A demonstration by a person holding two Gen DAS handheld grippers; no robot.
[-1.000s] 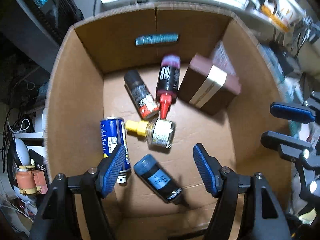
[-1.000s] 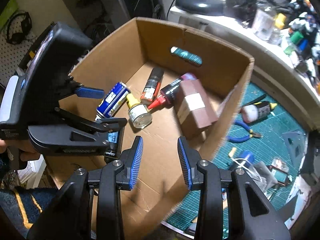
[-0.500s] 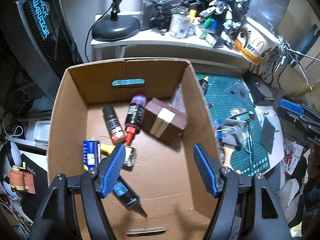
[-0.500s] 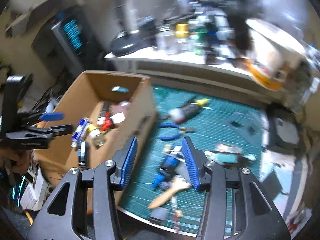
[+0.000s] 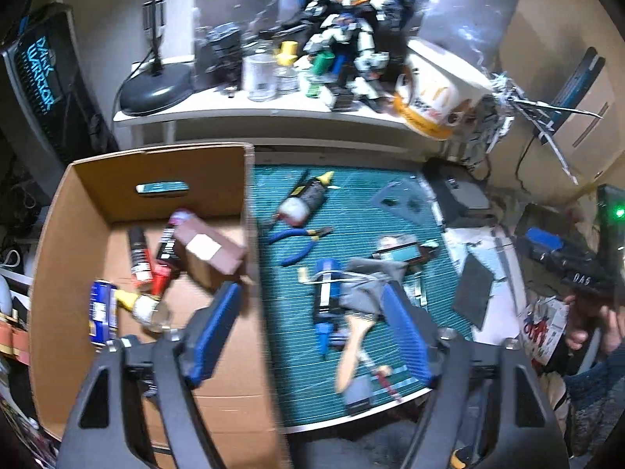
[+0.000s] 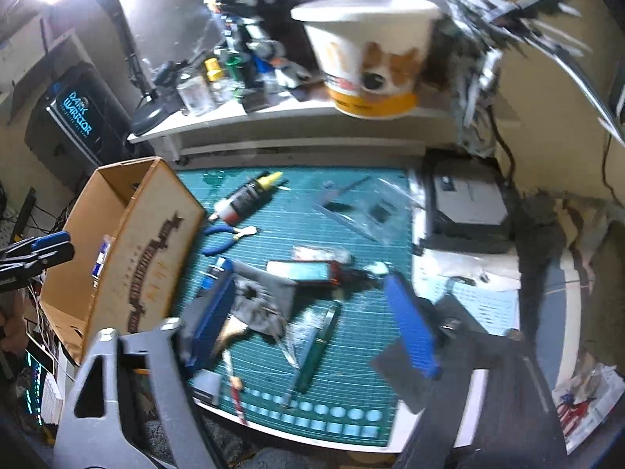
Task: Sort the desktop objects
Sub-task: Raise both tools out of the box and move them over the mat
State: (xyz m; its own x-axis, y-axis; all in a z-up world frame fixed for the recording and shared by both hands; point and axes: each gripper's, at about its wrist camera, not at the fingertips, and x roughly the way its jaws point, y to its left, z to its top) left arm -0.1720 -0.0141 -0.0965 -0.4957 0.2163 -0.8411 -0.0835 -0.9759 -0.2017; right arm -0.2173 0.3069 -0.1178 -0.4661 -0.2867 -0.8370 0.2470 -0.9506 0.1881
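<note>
A cardboard box (image 5: pixel 54 234) on the left holds a blue can (image 5: pixel 99 308), a brown carton (image 5: pixel 211 250) and several bottles. On the green cutting mat (image 5: pixel 359 203) lie a yellow-tipped glue bottle (image 5: pixel 306 197), blue pliers (image 5: pixel 297 240), a grey cloth (image 5: pixel 367 281), a blue tool (image 5: pixel 326 293) and a wooden brush (image 5: pixel 351 344). My left gripper (image 5: pixel 312 324) is open and holds nothing, straddling the box's right wall and the mat. My right gripper (image 6: pixel 312 312) hangs open and wide above the grey cloth (image 6: pixel 265 297), a teal flat case (image 6: pixel 308 269) and a green pen (image 6: pixel 312 355).
A white shelf (image 5: pixel 250 111) behind the mat carries jars, a lamp base, model robots and a paper bucket (image 6: pixel 371 58). A grey device (image 6: pixel 468 199) sits at the mat's right. A hand (image 5: pixel 586 324) holds the right gripper at the far right.
Both grippers have pulled up out of the box and swung right over the mat. The right gripper's fingers now stand much wider apart.
</note>
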